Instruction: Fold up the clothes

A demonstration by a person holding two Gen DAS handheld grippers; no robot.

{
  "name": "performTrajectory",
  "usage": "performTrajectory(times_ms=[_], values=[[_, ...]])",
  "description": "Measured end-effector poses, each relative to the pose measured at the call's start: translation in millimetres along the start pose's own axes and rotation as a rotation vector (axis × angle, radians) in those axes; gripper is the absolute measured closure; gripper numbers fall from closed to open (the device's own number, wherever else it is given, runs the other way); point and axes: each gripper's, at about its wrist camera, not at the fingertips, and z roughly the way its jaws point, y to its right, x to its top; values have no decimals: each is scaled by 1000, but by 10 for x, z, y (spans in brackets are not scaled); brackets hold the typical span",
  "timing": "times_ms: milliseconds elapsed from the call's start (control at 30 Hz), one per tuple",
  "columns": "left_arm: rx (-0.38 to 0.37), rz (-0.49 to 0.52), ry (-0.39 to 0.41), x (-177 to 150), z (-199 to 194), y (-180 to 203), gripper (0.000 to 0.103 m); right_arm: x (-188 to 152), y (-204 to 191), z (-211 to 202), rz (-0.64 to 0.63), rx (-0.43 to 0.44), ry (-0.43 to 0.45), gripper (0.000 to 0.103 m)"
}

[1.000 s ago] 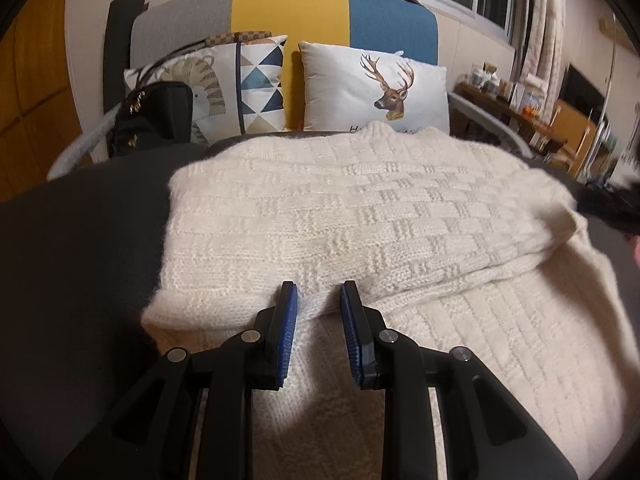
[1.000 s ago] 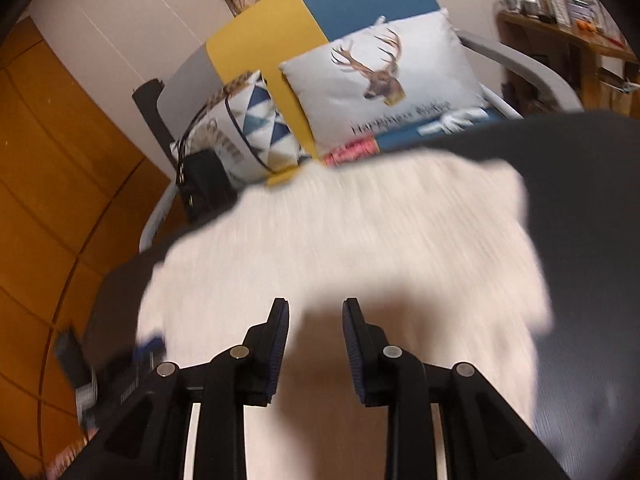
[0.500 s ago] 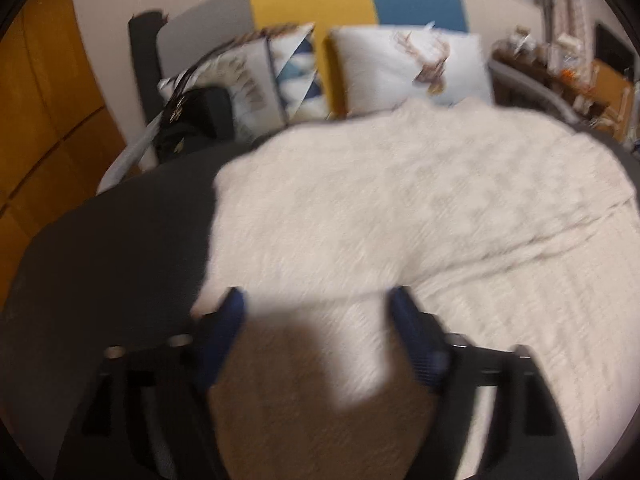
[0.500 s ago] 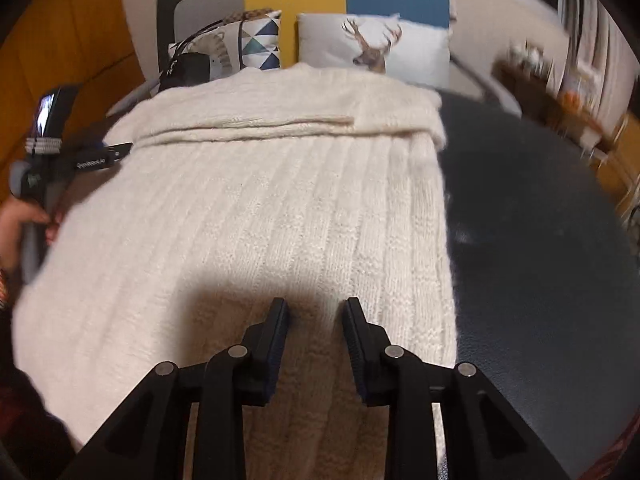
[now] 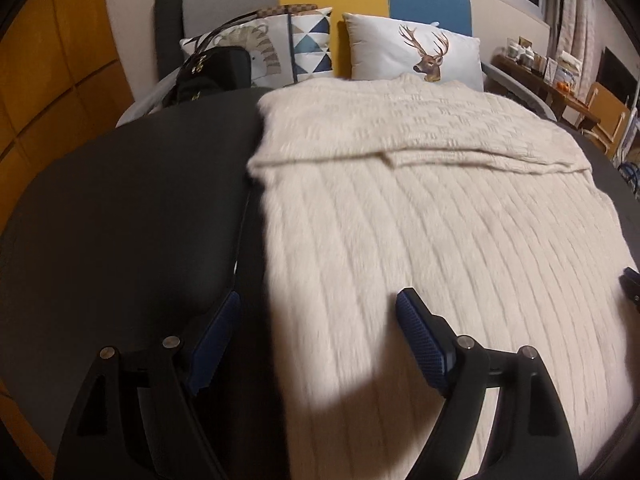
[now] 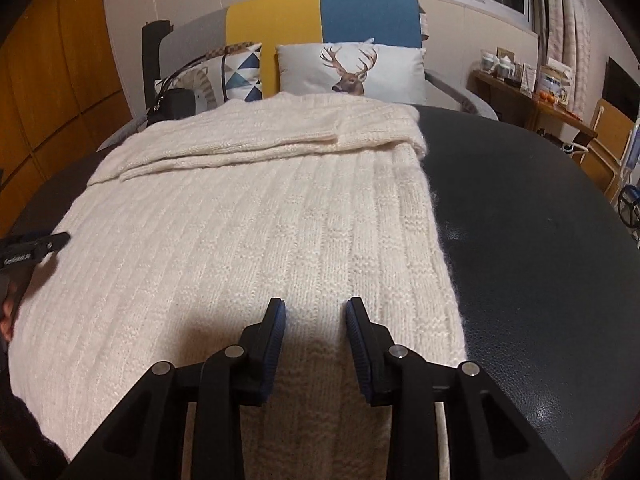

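Cushions (image 6: 352, 70) behind; cream sweater (image 6: 248, 240) covers dark table (image 6: 540, 240).

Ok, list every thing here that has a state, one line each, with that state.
Cream knit sweater: flat on the dark table, far part folded over into a doubled layer.
Left gripper: fingers wide apart, empty, at the sweater's left edge.
Right gripper: fingers apart, nothing clamped, over the sweater's near end.
Black handbag: upright on the sofa.
Deer pillow: propped upright against the sofa back.
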Motion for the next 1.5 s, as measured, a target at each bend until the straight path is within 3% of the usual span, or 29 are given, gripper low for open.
performTrajectory(times_ms=[67,167,267,367,500,600,733,867,967,1100,1367,1500], values=[[-17,-32,-8,-121,-74,-50,20,2,14,-30,-4,8,-18,71],[-58,-69,-16,-318,-197,-135,20,4,152,-176,83,119,-49,71],[-111,-38,-29,-520,-332,-218,20,-53,393,-354,171,211,-81,71],[-162,-28,-54,-677,-437,-348,20,-160,581,-541,197,207,-87,71],[-274,-95,-88,-846,-540,-558,20,-292,845,-711,243,206,-102,71],[-301,-89,-113,-965,-635,-590,20,-389,1005,-712,287,225,-142,71],[-326,-68,-119,-1108,-744,-605,20,-542,1164,-600,394,331,-189,71],[-434,-118,-95,-1125,-807,-677,20,-619,1251,-521,465,411,-198,71],[-504,-80,-65,-1144,-884,-581,20,-665,1306,-477,514,466,-199,71],[-502,-13,-95,-1136,-838,-405,20,-673,1330,-452,527,516,-218,71],[-585,-41,-111,-1134,-811,-393,20,-593,1165,-457,388,513,-308,71],[-636,-76,-121,-1158,-798,-426,20,-601,1175,-424,394,540,-331,71]])
